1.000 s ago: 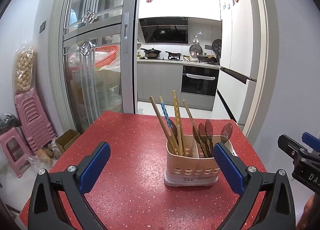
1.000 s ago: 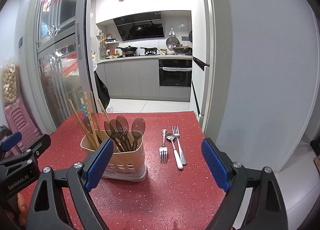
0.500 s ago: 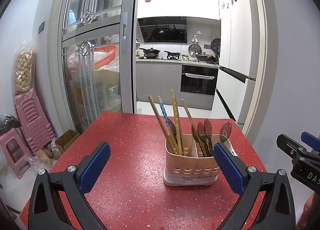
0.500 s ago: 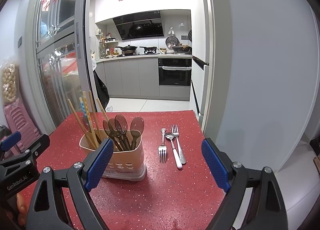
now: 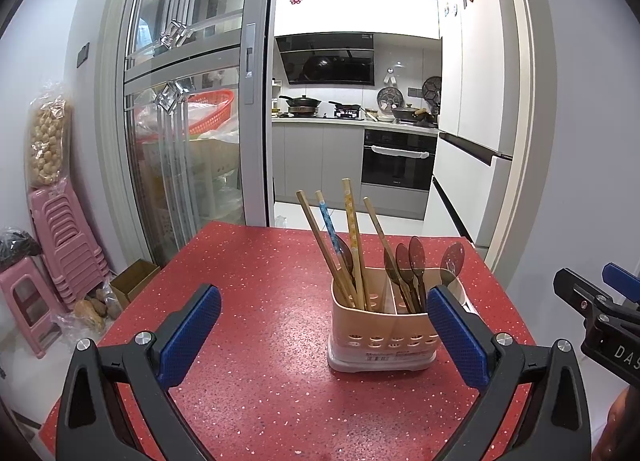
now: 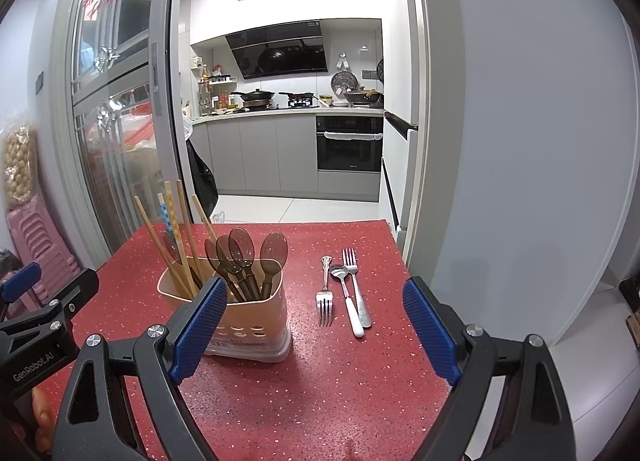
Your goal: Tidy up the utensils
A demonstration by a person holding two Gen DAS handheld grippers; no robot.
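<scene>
Nothing on the table has shifted since the earlier frames; both grippers stay put. Left gripper [image 5: 324, 331]: jaws wide apart, empty. Its right finger [image 5: 456, 337] covers the near right corner of the utensil holder [image 5: 376, 345], which stands ahead, right of centre. Right gripper [image 6: 316, 331]: jaws wide apart, empty. Its left finger [image 6: 198, 331] overlaps the holder's front. Ahead between the fingers lie two forks [image 6: 325, 293] and a spoon [image 6: 347, 303] on the red table [image 6: 320, 389]. Chopsticks [image 5: 352, 245] and brown spoons [image 5: 406, 269] stand in separate compartments; their lower ends are hidden.

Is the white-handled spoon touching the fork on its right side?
Touching. In the right wrist view, the white-handled spoon lies against the fork; near their lower ends the handles overlap, no red table between.
</scene>
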